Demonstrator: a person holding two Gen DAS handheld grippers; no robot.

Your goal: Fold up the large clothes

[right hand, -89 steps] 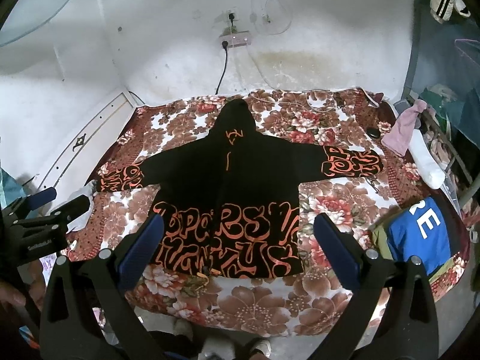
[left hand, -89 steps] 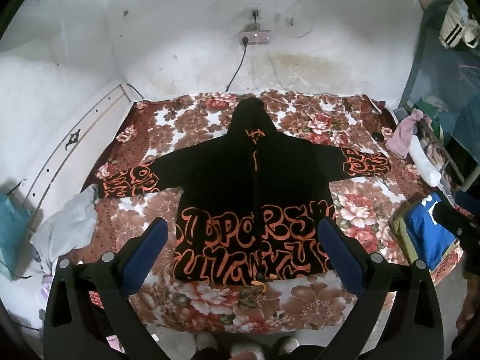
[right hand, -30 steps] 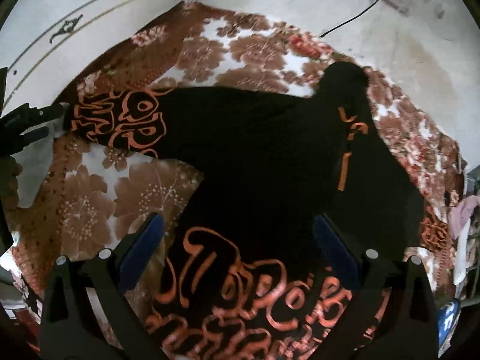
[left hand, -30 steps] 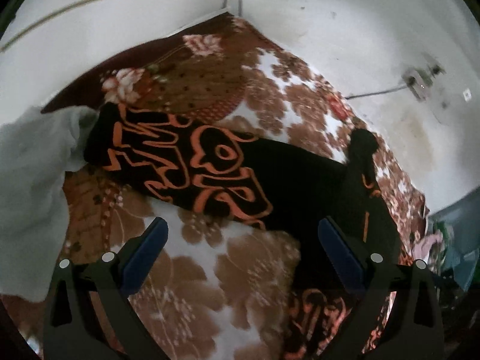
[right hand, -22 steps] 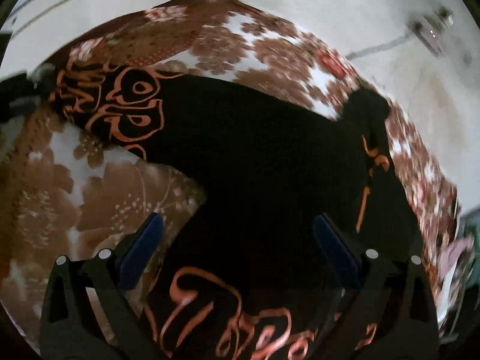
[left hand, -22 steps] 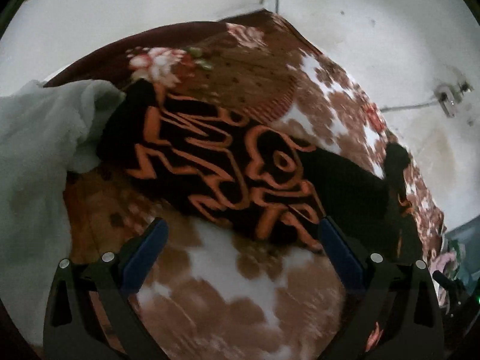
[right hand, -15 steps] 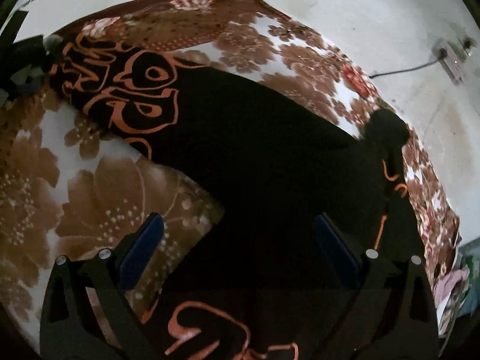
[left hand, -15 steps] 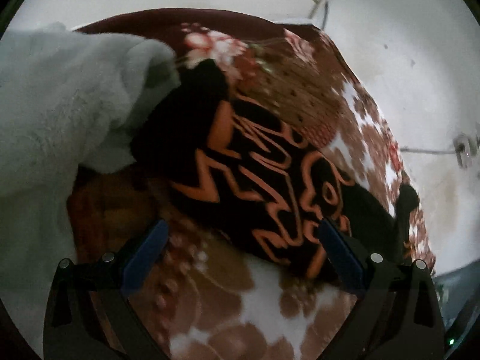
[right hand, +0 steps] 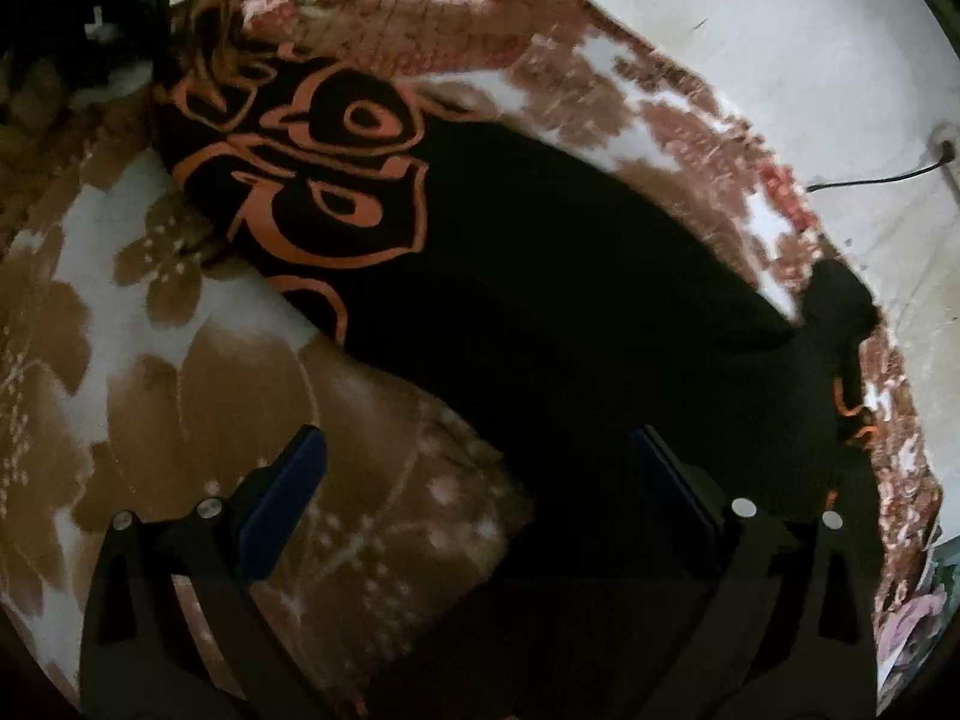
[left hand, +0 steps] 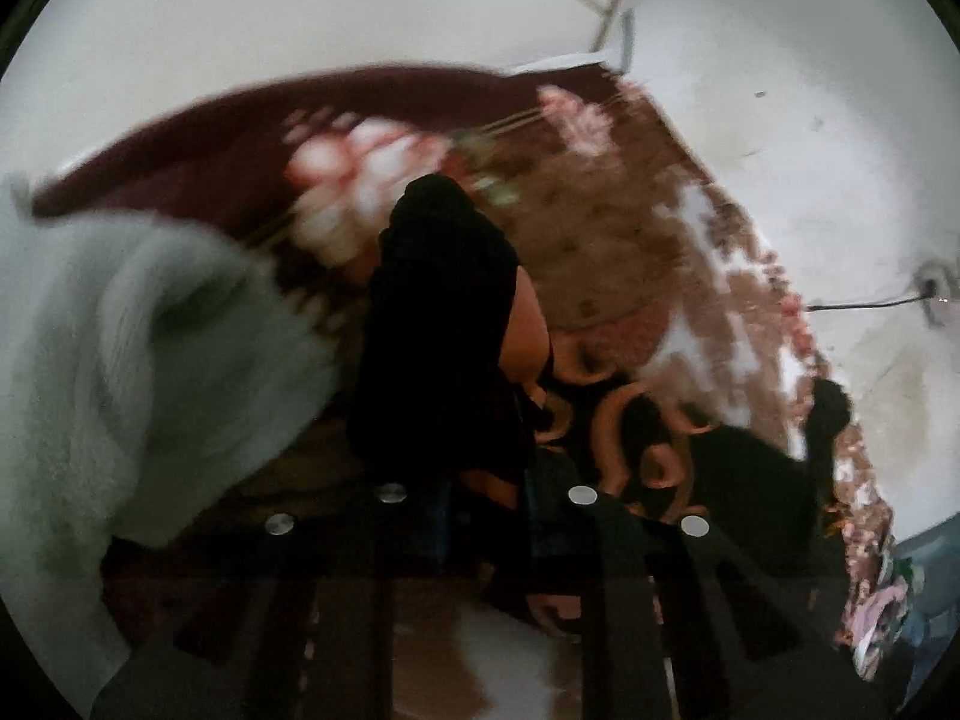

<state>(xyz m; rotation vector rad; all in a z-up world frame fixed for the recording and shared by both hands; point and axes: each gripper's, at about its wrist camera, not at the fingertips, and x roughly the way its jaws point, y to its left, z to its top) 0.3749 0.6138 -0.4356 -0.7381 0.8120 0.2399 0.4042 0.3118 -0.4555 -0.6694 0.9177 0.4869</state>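
Observation:
A black hoodie with orange lettering [right hand: 540, 312] lies spread on a floral bedspread [right hand: 180, 396]. My left gripper [left hand: 486, 516] is shut on the cuff of the hoodie's left sleeve [left hand: 438, 324], and the cuff bunches up between its fingers. My right gripper [right hand: 474, 480] is open and hovers low over the sleeve's underarm edge, with one finger [right hand: 282, 498] over the bedspread and the other finger [right hand: 672, 486] over black fabric. The hood [right hand: 840, 300] lies far right. The left gripper shows dark at the sleeve end in the right wrist view [right hand: 114, 24].
A pale grey-green fleece cloth [left hand: 120, 360] lies bunched at the bed's edge just left of the gripped cuff. White walls [left hand: 780, 120] border the bed, with a socket and cable [right hand: 888, 174] far right. Clothes pile [left hand: 882, 612] sits at the lower right.
My left gripper moved in onto the sleeve cuff and closed on it, and the cuff now stands bunched up. My right gripper dropped closer to the underarm area and stayed open.

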